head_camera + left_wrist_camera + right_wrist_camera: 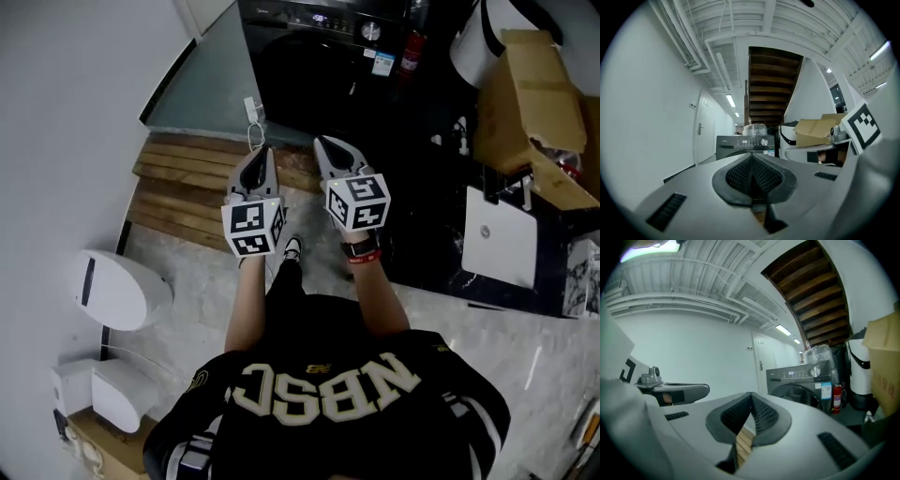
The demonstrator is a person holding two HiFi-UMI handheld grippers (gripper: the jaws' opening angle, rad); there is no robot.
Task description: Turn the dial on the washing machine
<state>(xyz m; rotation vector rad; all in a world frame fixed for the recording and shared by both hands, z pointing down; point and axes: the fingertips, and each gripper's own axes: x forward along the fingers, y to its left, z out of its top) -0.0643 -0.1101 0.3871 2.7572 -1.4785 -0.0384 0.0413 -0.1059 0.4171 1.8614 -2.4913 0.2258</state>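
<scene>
The dark front-loading washing machine (314,56) stands some way ahead of me, with its round silver dial (372,31) on the control panel. The dial also shows as a small silver knob (764,141) in the left gripper view and as a knob (815,371) in the right gripper view. My left gripper (262,152) and right gripper (323,142) are held side by side in the air, pointing level toward the machine and well short of it. In each gripper's own view, the left gripper (751,155) and the right gripper (751,394), the jaws meet with nothing between them.
Wooden slatted steps (183,187) lie under the grippers. A red fire extinguisher (411,49) stands to the right of the machine. Cardboard boxes (534,103) and a white panel (500,234) crowd the right side. A white rounded appliance (117,291) sits at the left wall.
</scene>
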